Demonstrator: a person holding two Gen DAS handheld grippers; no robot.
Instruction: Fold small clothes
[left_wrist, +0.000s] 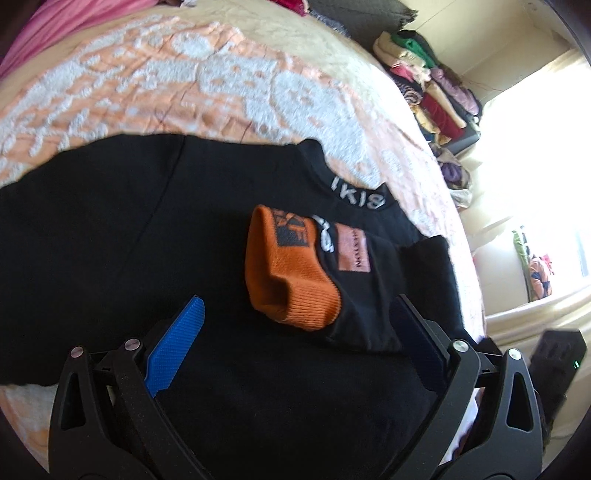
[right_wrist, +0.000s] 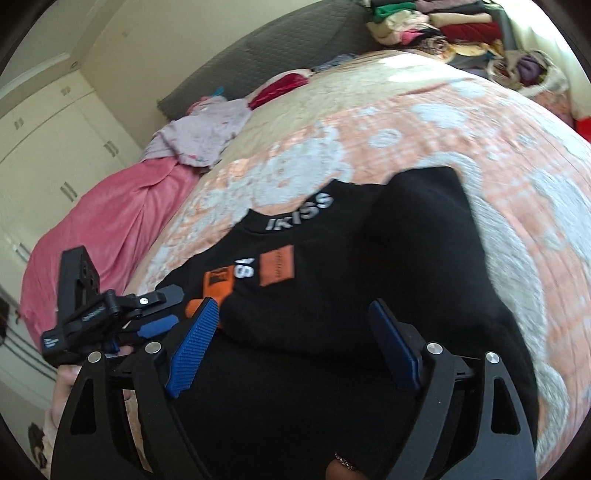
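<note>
Ahead of both open, empty gripper fingers, the black sweatshirt (right_wrist: 332, 295) on the bed (right_wrist: 443, 129) reads "IKISS" (right_wrist: 299, 212) in white at its collar; smaller patch text (left_wrist: 352, 253) is illegible.

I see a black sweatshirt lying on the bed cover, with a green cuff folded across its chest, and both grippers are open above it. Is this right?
Not quite: the cuff is orange, not green, as the left wrist view shows. The rest holds: the black sweatshirt lies on the bed cover, and the left gripper and right gripper are both open above it.
</note>
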